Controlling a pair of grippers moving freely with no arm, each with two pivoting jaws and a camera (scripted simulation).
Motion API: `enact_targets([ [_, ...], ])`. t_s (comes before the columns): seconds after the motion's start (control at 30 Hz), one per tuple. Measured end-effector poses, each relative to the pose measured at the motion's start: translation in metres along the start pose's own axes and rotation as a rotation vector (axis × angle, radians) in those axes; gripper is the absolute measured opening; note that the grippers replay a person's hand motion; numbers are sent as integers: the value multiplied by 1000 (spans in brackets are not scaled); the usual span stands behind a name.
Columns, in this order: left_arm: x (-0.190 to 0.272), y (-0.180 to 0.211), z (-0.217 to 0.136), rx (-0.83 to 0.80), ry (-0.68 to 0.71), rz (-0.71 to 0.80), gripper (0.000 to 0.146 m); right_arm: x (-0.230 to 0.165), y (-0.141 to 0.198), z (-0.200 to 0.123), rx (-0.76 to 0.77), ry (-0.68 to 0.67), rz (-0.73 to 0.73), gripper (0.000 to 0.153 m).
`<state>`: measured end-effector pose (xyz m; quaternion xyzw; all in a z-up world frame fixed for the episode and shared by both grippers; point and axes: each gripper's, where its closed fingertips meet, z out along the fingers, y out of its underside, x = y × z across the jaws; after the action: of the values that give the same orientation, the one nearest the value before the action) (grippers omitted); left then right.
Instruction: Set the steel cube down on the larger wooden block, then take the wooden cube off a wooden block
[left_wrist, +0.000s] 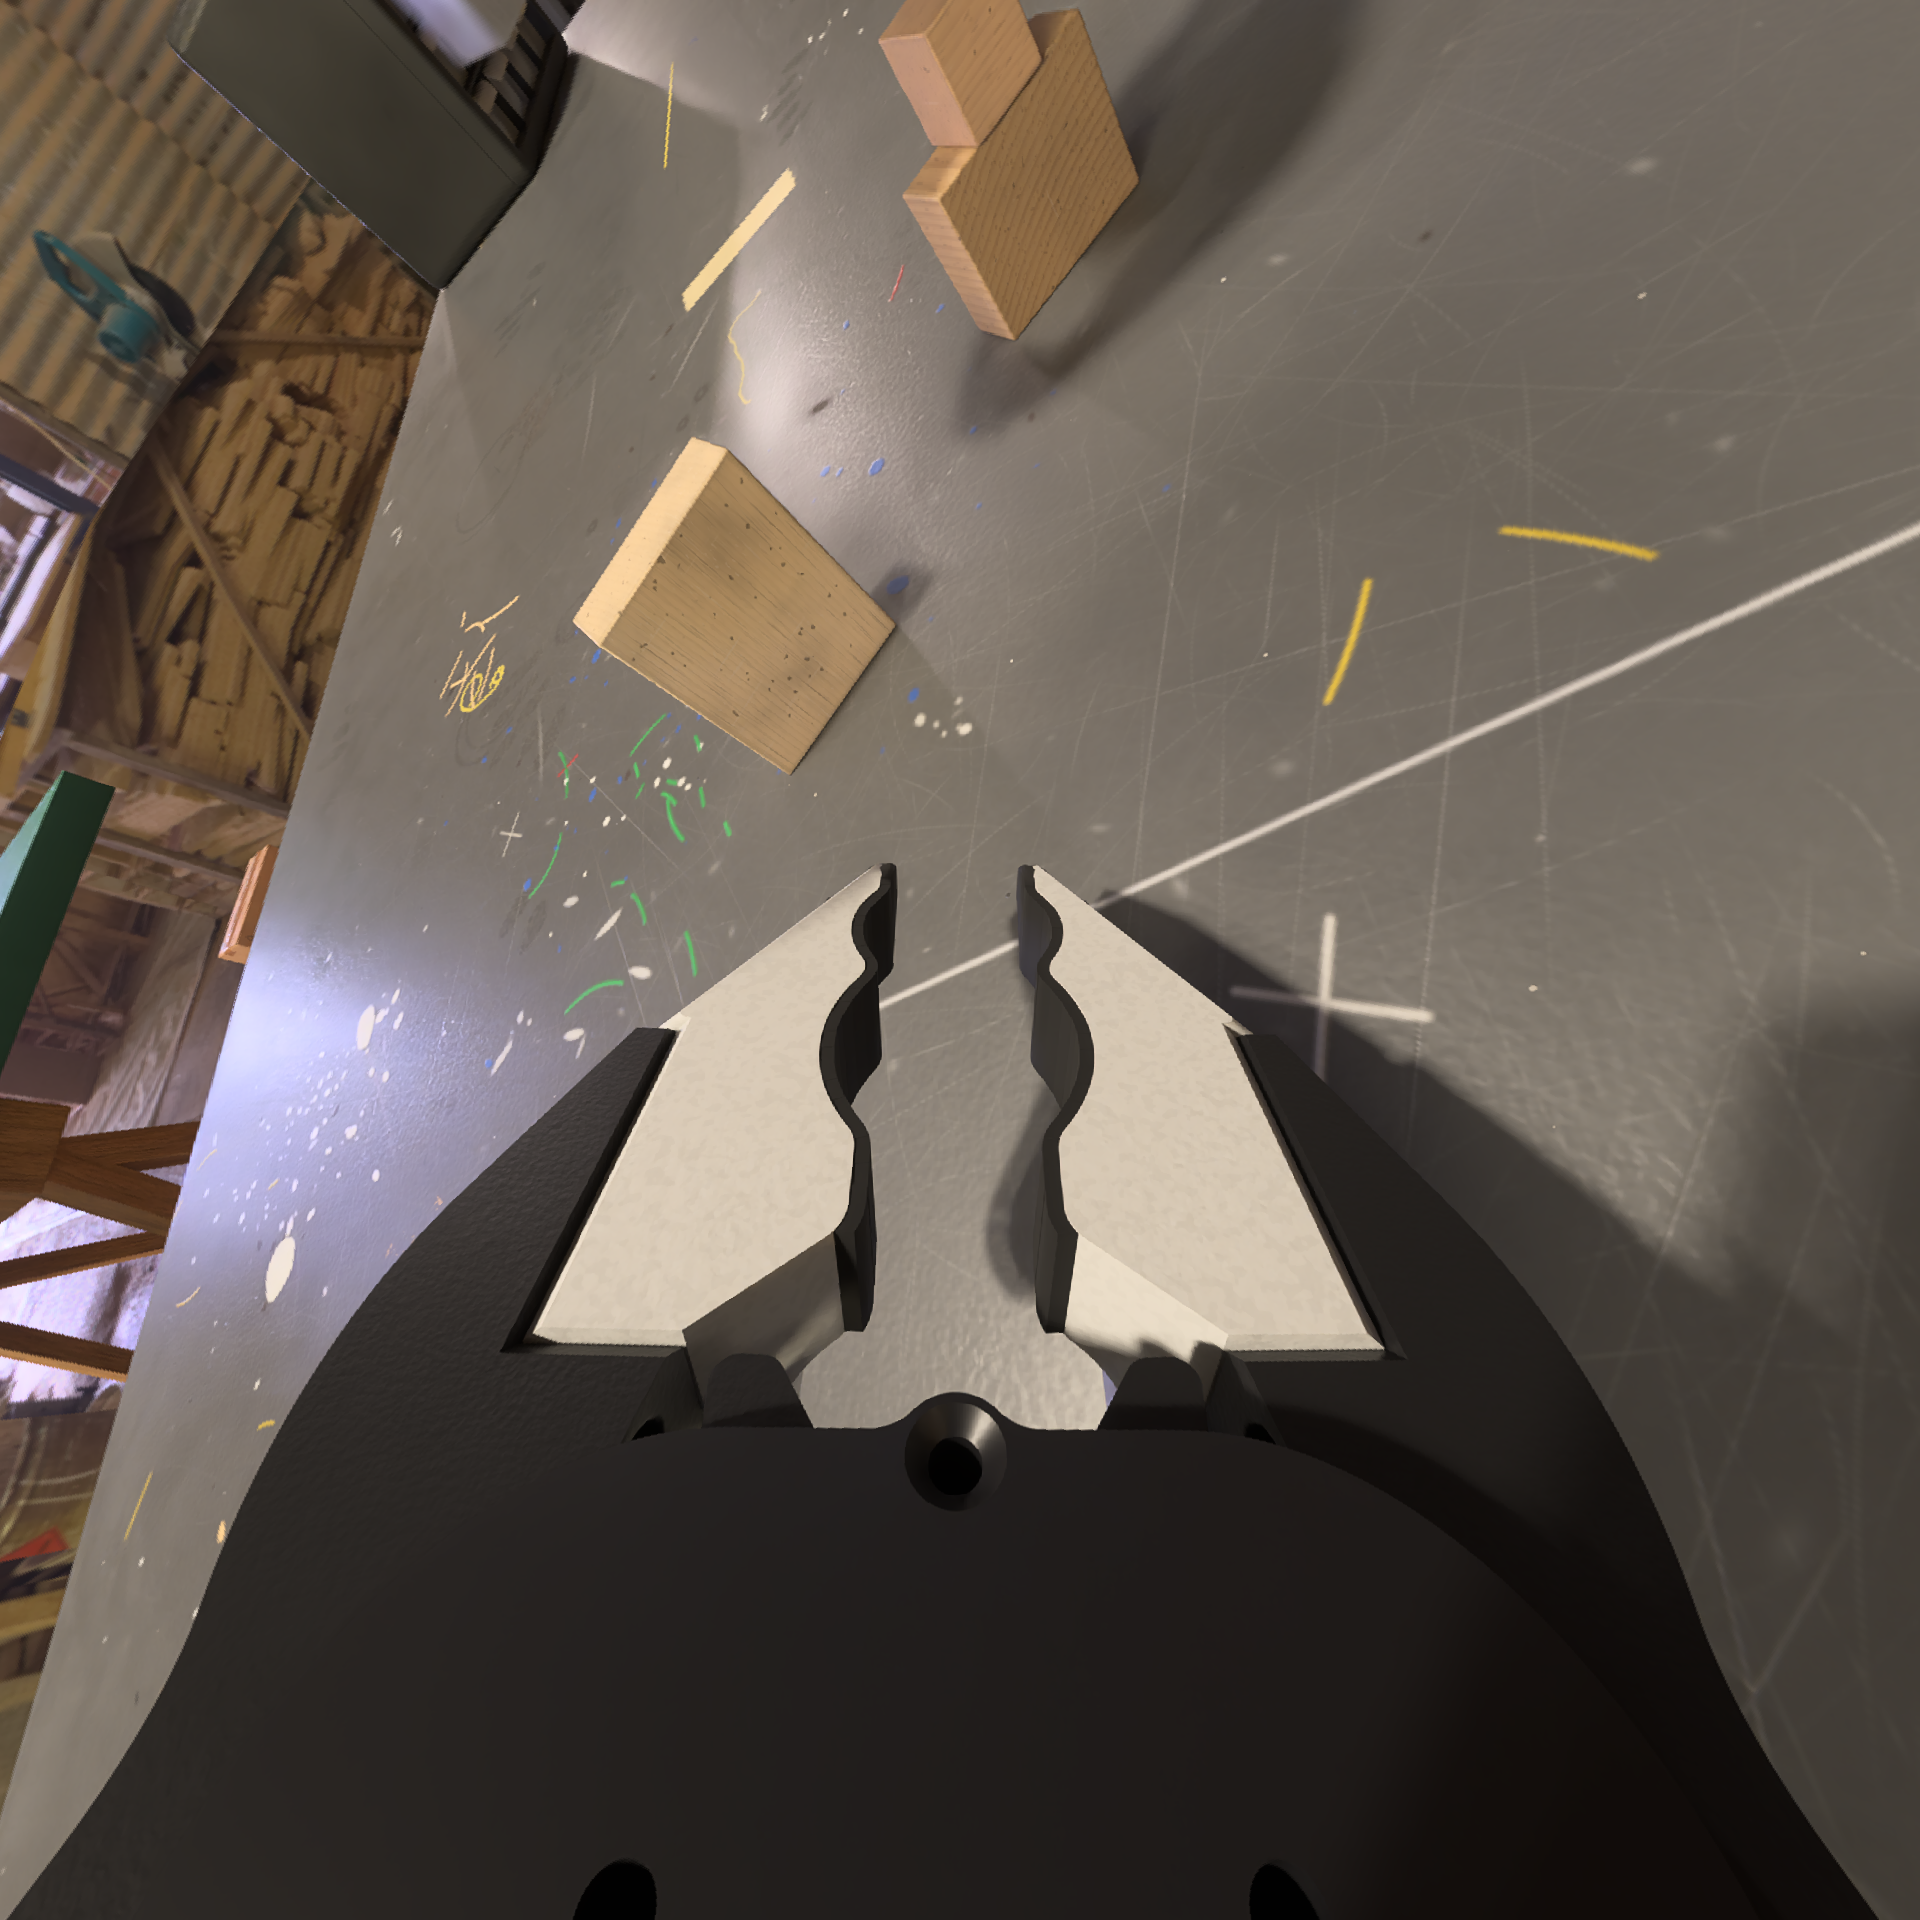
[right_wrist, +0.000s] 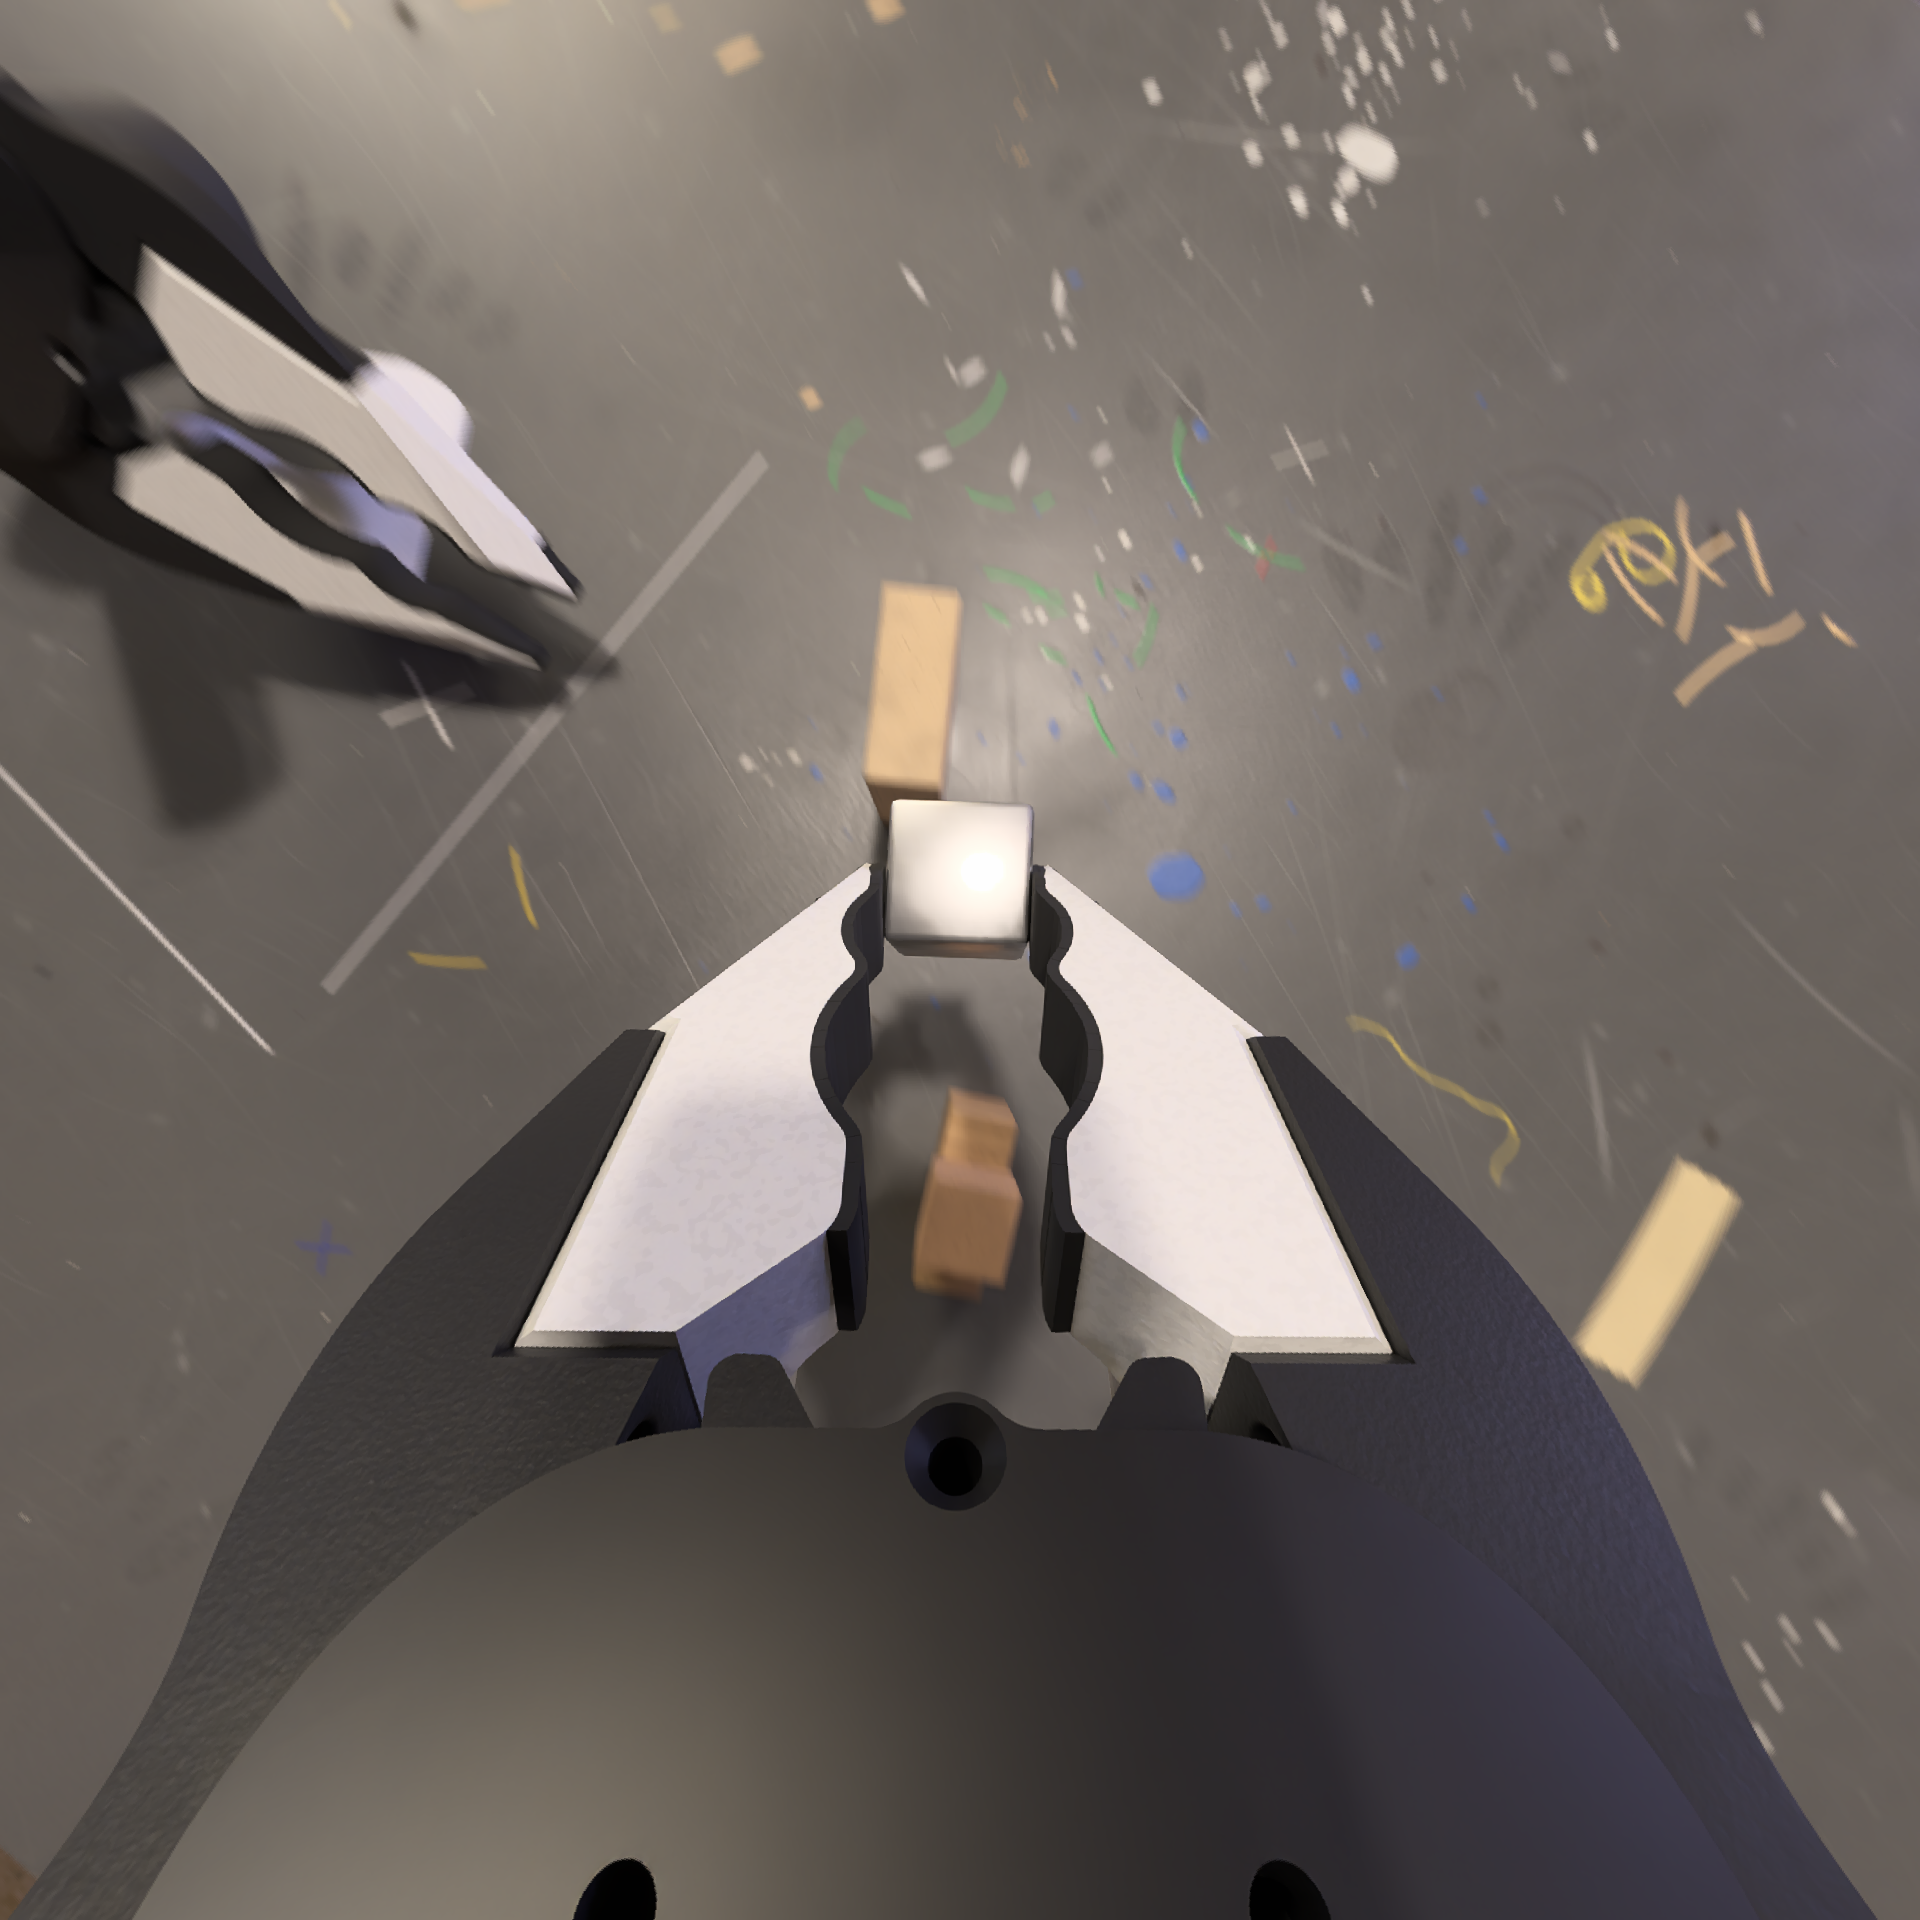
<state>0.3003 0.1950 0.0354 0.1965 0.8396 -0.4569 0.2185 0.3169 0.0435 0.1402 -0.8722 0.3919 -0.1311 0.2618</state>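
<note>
In the left wrist view my left gripper (left_wrist: 956, 883) is open and empty, low over the grey table. Ahead of it lies a pale flat wooden block (left_wrist: 732, 603). Farther off, a second wooden block (left_wrist: 1039, 208) carries the wooden cube (left_wrist: 956, 68) on its far end. My right gripper (right_wrist: 958, 883) is shut on the steel cube (right_wrist: 961, 878), held high above the table. Below it I see the pale block (right_wrist: 912, 686), and between my fingers the block with the cube (right_wrist: 966, 1216), blurred. The left gripper (right_wrist: 556, 623) shows at upper left.
The table (left_wrist: 1455, 727) is scratched and paint-flecked; its edge runs down the left of the left wrist view. A dark grey box (left_wrist: 364, 135) stands at the far left corner. Flat tan strips (left_wrist: 738, 239) (right_wrist: 1652, 1268) lie on the surface.
</note>
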Motion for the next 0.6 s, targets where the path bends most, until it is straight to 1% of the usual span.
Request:
enact_targets([
  [0.1, 0, 0, 0, 0, 0, 0, 23, -13, -30, 20, 74, -91, 43, 27],
  [0.13, 0, 0, 0, 0, 0, 0, 23, -16, -37, 28, 87, -124, 64, 27],
  [0.2, 0, 0, 0, 0, -2, 0, 23, -16, -42, 45, 96, -146, 102, 27],
  [0.27, -1, 0, -1, 2, -7, -1, 22, -17, -41, 59, 101, -173, 134, 27],
  [0.37, -1, 0, -1, 4, -11, -1, 22, -15, -34, 71, 93, -178, 177, 27],
  [0.6, 0, -1, -1, 6, -6, 2, 23, -11, -22, 84, 77, -194, 246, 27],
])
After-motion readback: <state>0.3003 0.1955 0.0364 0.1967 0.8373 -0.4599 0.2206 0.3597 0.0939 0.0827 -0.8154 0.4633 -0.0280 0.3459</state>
